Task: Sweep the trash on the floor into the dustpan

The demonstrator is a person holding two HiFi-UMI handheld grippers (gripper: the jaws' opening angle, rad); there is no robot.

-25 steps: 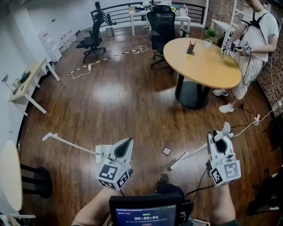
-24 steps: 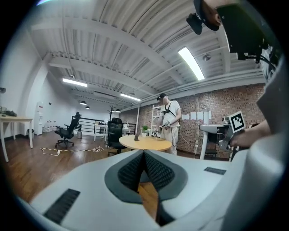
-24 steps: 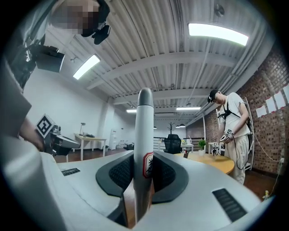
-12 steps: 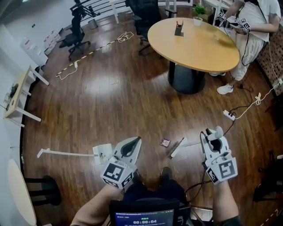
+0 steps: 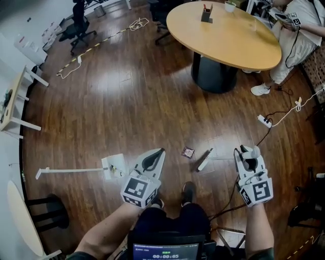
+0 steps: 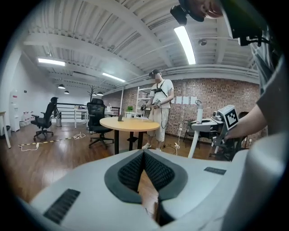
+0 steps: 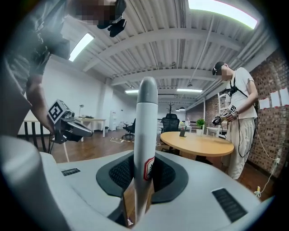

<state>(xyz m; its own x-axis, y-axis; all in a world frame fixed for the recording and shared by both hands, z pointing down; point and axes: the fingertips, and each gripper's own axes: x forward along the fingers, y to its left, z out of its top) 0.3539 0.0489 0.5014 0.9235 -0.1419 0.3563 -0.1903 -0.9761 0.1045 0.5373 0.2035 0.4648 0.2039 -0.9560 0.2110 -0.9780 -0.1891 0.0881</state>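
Head view: right tool (image 5: 247, 152) clamped on broom handle (image 7: 145, 131); broom head (image 5: 204, 159) on floor (image 5: 127, 106) beside trash (image 5: 188, 152); left tool (image 5: 161, 151) jaws together, empty; dustpan (image 5: 112, 165) nearby.

We see a round wooden tabletop (image 5: 223, 35) on a black pedestal (image 5: 213, 76), standing on a dark plank floor (image 5: 127, 106). Near the tabletop's far edge stand a dark pen holder (image 5: 206, 14) and a small potted plant (image 5: 231, 6). Just right of the table is a person (image 5: 299, 30) in pale clothes, one white shoe (image 5: 260, 90) near the pedestal. On our side of the table, to its right, a white power strip (image 5: 264, 121) lies on the floor. Well left of the table stand a black office chair (image 5: 78, 25) and a white desk (image 5: 12, 99).
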